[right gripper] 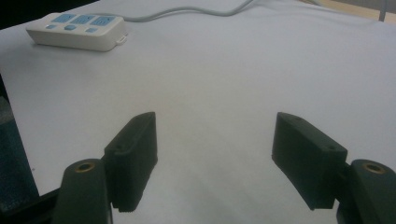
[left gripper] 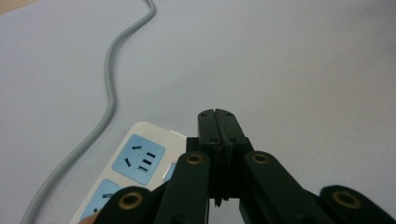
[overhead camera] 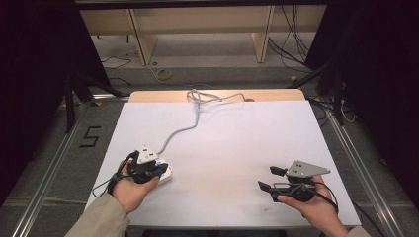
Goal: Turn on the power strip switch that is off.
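Two handheld grippers work over a white table (overhead camera: 222, 148), each carried in one of the person's hands, whose forearms enter from the near edge. Landmark for all positions: the white power strip (overhead camera: 165, 174), which lies flat toward the near left part of the table, its blue socket faces (left gripper: 138, 158) turned upward. The left gripper (overhead camera: 157, 170) hangs directly over the near end of the power strip, with its grey three-cornered plate on top; seen from the left gripper view, its two black jaws stand pressed together with nothing between them (left gripper: 219, 122), their tips over bare table just beside the far end of the strip. Whether the closed tips touch the strip cannot be told. A grey cord (overhead camera: 180, 129) leaves the power strip at its far end and runs in a loose curve away across the table to a tangle at the far edge, where a strip of bare wood (overhead camera: 148, 96) shows beyond the white surface. The right gripper (overhead camera: 271, 177) is held well apart from the power strip, on the opposite, near right part of the table, pointing across toward it. Its jaws stand wide apart and empty (right gripper: 215, 158), with bare table between them; the power strip (right gripper: 77, 30) shows far off beyond them.
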`<state>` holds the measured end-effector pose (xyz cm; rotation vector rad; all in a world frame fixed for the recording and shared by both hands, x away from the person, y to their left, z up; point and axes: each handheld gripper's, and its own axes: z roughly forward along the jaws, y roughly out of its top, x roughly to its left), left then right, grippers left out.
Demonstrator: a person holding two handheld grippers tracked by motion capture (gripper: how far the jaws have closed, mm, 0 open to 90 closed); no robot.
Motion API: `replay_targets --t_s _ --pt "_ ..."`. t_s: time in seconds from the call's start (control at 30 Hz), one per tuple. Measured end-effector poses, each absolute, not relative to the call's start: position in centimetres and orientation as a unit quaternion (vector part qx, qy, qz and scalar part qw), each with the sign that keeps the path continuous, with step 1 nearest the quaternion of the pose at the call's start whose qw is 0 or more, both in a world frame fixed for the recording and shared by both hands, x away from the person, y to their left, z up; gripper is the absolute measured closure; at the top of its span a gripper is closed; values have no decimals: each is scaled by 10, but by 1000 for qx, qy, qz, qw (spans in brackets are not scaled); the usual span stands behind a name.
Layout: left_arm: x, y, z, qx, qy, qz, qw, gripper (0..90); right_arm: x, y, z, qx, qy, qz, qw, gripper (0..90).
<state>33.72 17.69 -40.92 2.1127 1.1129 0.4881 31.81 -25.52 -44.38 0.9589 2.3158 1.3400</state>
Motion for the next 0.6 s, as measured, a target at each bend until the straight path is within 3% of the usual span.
replay_targets --t_s 0.6 --pt "341 193 -409 814 447 183 322 898 318 -255 -444 334 805 466 149 314"
